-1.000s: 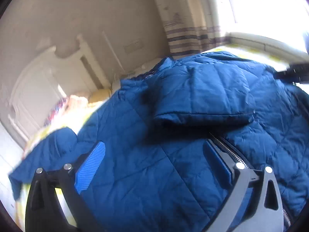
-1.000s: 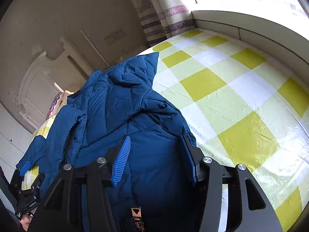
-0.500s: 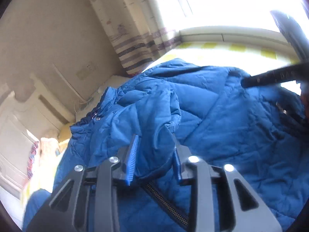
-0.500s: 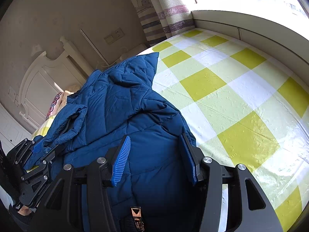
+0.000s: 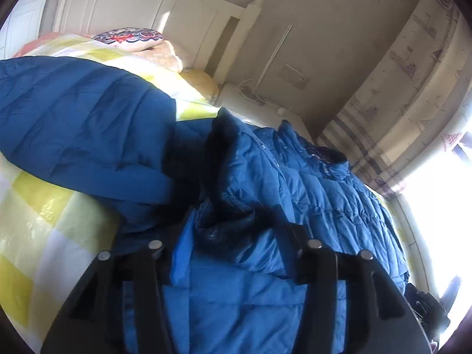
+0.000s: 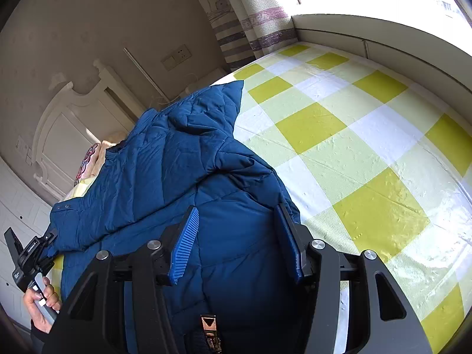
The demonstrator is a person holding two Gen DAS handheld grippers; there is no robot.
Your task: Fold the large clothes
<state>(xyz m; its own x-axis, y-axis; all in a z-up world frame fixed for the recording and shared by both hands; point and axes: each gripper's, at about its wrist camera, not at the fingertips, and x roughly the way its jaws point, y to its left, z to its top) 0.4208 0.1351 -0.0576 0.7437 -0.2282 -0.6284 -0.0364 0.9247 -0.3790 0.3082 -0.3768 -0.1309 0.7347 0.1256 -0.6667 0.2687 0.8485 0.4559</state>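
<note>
A large blue quilted jacket [image 6: 183, 159] lies on the bed, with one sleeve [image 5: 73, 124] stretched out to the left over the bedspread. My left gripper [image 5: 236, 227] is low over the jacket's body and its jaws are opening; a bunched fold of blue fabric [image 5: 233, 215] sits between the fingers. From the right wrist view the left gripper [image 6: 32, 250] is at the jacket's left edge, held by a hand [image 6: 41, 309]. My right gripper [image 6: 236, 209] stands open over the jacket's near edge, its ribbed pads [image 6: 185, 247] bare. A zip pull [image 6: 208, 324] shows below it.
The bedspread [image 6: 354, 153] is checked yellow, white and pale green and stretches bare to the right of the jacket. A white headboard [image 5: 206, 23] and patterned pillows [image 5: 129, 37] are at the bed's head. Striped curtains [image 6: 250, 26] and a window ledge [image 6: 383, 35] border the far side.
My left gripper went from open to shut on the sleeve fold, swung across with a roll, and now stands wider, with the sleeve laid out to the left. The right gripper kept still.
</note>
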